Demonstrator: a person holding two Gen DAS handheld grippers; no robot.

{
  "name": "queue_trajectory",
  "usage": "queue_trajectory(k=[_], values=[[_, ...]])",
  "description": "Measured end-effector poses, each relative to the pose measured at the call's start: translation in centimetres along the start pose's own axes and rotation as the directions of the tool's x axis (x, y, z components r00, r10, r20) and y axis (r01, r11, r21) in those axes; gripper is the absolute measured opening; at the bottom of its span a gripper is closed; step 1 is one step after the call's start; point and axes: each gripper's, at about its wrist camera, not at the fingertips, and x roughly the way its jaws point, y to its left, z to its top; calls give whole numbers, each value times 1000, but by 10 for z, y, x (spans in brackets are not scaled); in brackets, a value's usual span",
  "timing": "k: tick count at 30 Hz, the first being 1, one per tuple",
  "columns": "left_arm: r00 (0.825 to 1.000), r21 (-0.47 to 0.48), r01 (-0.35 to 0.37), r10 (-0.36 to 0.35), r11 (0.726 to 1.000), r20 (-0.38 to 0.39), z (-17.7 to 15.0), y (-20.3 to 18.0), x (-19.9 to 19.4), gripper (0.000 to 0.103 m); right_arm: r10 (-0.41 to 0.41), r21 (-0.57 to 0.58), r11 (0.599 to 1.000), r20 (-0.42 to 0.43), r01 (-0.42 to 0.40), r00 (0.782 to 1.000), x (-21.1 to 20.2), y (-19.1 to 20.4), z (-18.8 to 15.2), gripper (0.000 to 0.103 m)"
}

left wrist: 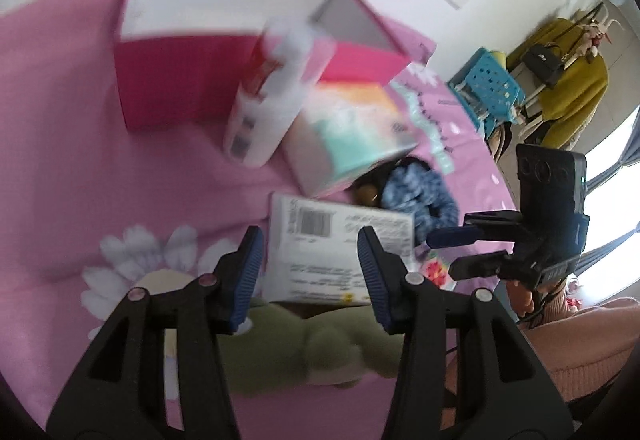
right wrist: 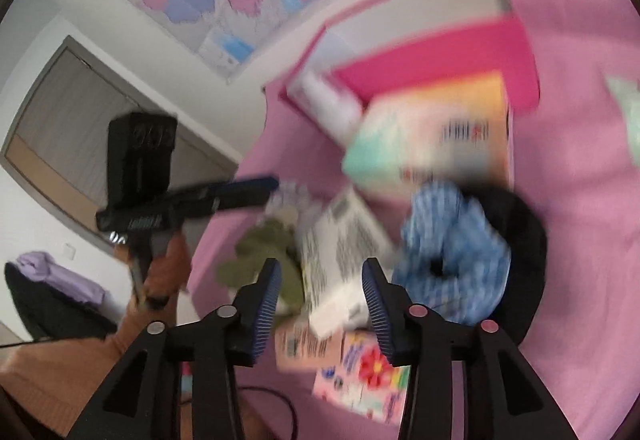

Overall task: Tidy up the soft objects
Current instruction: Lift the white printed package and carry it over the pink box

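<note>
On a pink bedspread lie a green plush toy (left wrist: 304, 344), a blue scrunchie (left wrist: 416, 191) over a black soft item, and several packs. My left gripper (left wrist: 310, 272) is open above the green plush, with a white barcode pack (left wrist: 340, 252) between its fingers' line of sight. My right gripper (right wrist: 320, 300) is open, hovering over the same white pack (right wrist: 344, 260); the blue scrunchie (right wrist: 452, 252) is just right of it and the green plush (right wrist: 268, 256) left. The right gripper also shows in the left wrist view (left wrist: 460, 252), open. Both views are blurred.
An open pink box (left wrist: 224, 39) with white inside stands at the back of the bed (left wrist: 60, 159). A pastel pack (left wrist: 348, 127) and a white tube (left wrist: 268, 107) lean by it. A flowered pink pack (right wrist: 364, 376) lies near me. A blue crate (left wrist: 488, 87) stands beyond the bed.
</note>
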Motion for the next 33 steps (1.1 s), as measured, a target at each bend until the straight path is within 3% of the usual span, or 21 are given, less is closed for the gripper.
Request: queue_trajectory(k=[5,9,11,13,16,24,29,33], values=[[993,-7,25,-26,1000,-112,-2,5,31,55,-68,37,997,-68,71,995,16,-8,-11,46],[991,25,27,-24,999,-134,-3,-2,40,63,-76,8,997,-35,76,997,27,-1,-5,48],[991,31,34,-30,999,-132,-4,-4,40,64,-93,-26,995,-5,93,996,30,4,-2,44],[991,18,44,-42,999,-127,-4,-1,39,64,-131,-65,989,20,132,991,31,9,0,32],[991,-9,76,-77,997,-107,-4,3,36,64,-171,-116,977,62,177,983,31,17,4,27],[993,-26,98,-100,995,-70,3,8,31,72,-223,-292,920,164,263,961,22,46,9,22],[980,-27,171,-173,985,-100,10,5,40,72,-211,-304,916,187,261,959,13,42,15,20],[981,-2,167,-166,986,-105,15,-2,45,72,-200,-275,929,195,249,960,3,31,21,20]])
